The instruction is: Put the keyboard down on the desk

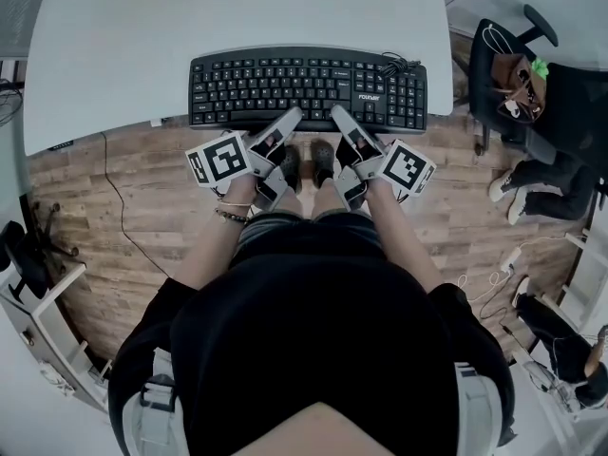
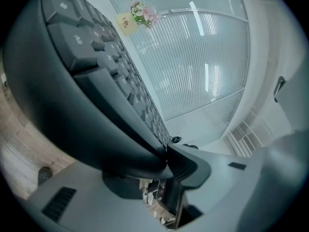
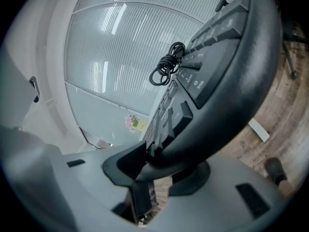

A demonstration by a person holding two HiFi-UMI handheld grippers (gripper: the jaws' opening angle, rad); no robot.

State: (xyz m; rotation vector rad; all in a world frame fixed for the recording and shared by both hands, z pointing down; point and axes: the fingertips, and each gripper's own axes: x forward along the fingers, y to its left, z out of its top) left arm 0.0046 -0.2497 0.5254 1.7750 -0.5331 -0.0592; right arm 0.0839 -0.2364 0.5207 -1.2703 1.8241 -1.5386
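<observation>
A black keyboard (image 1: 309, 88) lies level at the white desk's (image 1: 237, 17) near edge, its front rim jutting out over the wooden floor. Whether it rests on the desk I cannot tell. My left gripper (image 1: 290, 120) is clamped on the front rim left of centre, and my right gripper (image 1: 340, 117) on the rim just right of centre. In the left gripper view the keyboard (image 2: 72, 81) fills the left side, pinched in the gripper (image 2: 166, 153). The right gripper view shows the keyboard (image 3: 231, 71) pinched in the gripper (image 3: 145, 156) the same way. A coiled cable (image 3: 166, 64) sits on its far right corner.
A small flower card (image 2: 137, 16) stands at the desk's far edge. A black office chair (image 1: 513, 74) with a bag is at the right, and a person's legs (image 1: 532, 183) beside it. A rack (image 1: 38, 293) stands at the lower left, with a thin cable (image 1: 119, 202) on the floor.
</observation>
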